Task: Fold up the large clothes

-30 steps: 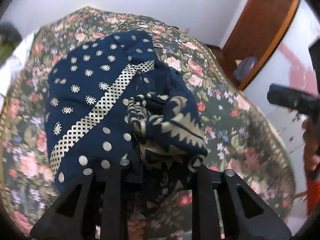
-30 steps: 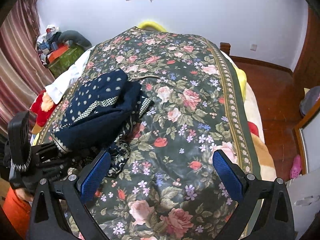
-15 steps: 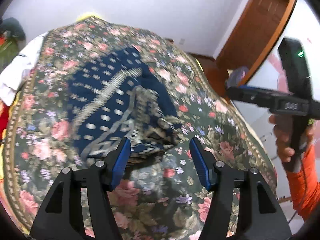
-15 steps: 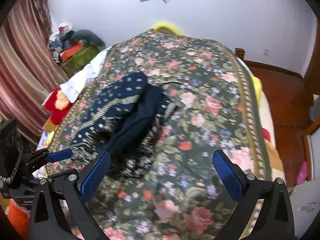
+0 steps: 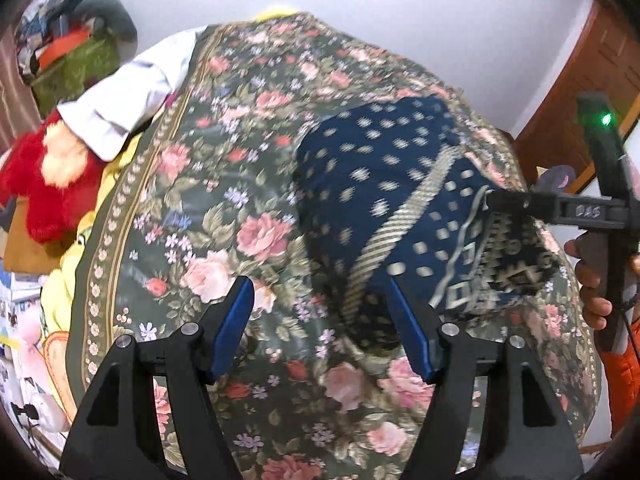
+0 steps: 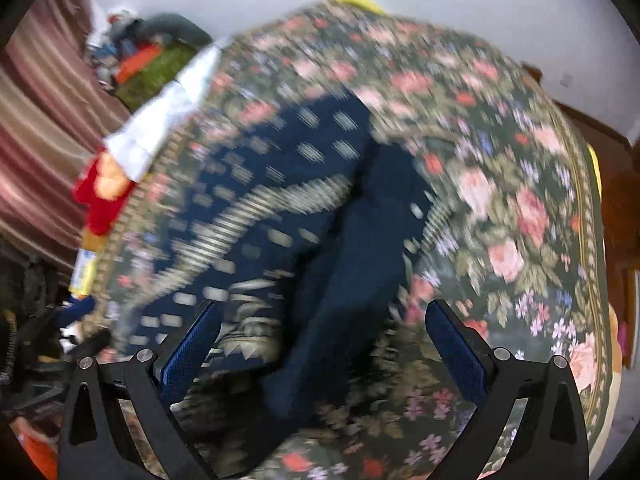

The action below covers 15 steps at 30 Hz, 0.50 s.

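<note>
Both tongs, left (image 5: 320,328) opening and right (image 6: 324,344) spread, hold nothing; the limp, light navy patterned cotton garment (image 5: 400,200) on the floral bedspread (image 5: 224,216) is best pinched at its hem corners.

The navy garment (image 5: 384,184) is soft, matt printed cloth with cream dots and a woven-looking cream band. It lies on a bedspread (image 5: 224,208) of matt floral cloth. The left gripper (image 5: 324,332) has matt black plastic arms, blue rubbery-looking pads and small shiny metal screw heads; the right gripper (image 6: 320,356) is made alike, its blue pads finely textured. A red plush toy (image 5: 44,184) looks fuzzy. The door (image 5: 580,92) is reddish wood with a slight sheen. The wall (image 5: 400,8) is smooth and matt.
</note>
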### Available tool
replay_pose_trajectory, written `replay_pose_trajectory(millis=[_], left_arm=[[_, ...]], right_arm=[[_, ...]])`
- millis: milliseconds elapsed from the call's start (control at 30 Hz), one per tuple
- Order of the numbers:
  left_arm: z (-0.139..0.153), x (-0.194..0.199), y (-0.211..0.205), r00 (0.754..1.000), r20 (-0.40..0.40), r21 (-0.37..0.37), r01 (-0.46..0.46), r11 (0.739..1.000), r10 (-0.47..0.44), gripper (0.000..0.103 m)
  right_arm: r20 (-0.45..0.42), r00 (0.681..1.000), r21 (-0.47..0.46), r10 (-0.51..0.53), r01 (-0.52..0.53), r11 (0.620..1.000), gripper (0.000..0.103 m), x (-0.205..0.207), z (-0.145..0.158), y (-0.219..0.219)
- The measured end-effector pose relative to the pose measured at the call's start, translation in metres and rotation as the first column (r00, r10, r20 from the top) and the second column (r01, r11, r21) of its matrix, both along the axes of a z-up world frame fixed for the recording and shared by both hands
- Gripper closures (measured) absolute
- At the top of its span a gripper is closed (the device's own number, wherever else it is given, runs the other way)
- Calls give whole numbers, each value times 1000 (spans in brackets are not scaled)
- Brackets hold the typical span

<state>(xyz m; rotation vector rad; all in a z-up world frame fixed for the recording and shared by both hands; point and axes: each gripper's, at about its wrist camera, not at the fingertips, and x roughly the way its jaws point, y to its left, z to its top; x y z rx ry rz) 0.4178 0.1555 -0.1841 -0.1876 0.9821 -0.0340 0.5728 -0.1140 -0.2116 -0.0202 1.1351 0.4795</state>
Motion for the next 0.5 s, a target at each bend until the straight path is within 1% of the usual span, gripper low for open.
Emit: replay_pose_trajectory(millis=[67,167,233,300,400,500], left_arm=[[-5,2,3,1000,-3,-5,6,1000,-6,35],[-12,8,6,1000,-14,-8,11,1000,-11,35],[-13,12,7,1000,-17,-17,12,1000,-13,35],[-12,15,6,1000,-2,-33,20,999,-20,35],[-10,25,3,999,14,-63,46,997,-45,34],[-16,43,1,997,5,-136,80,988,-80,32]], right_arm=[[-51,999,-5,-18,18,1000,1,4,-21,-13],[-129,992,26,-16,19,999,1,2,-46,-34],[-156,988,40,-6,13,999,0,-2,-56,-43],[-169,986,60,3,7,998,0,-3,-58,-49],[-155,988,113,18,0,994,0,0,-46,-52],[-135,990,170,33,-9,985,0,7,-33,-47]])
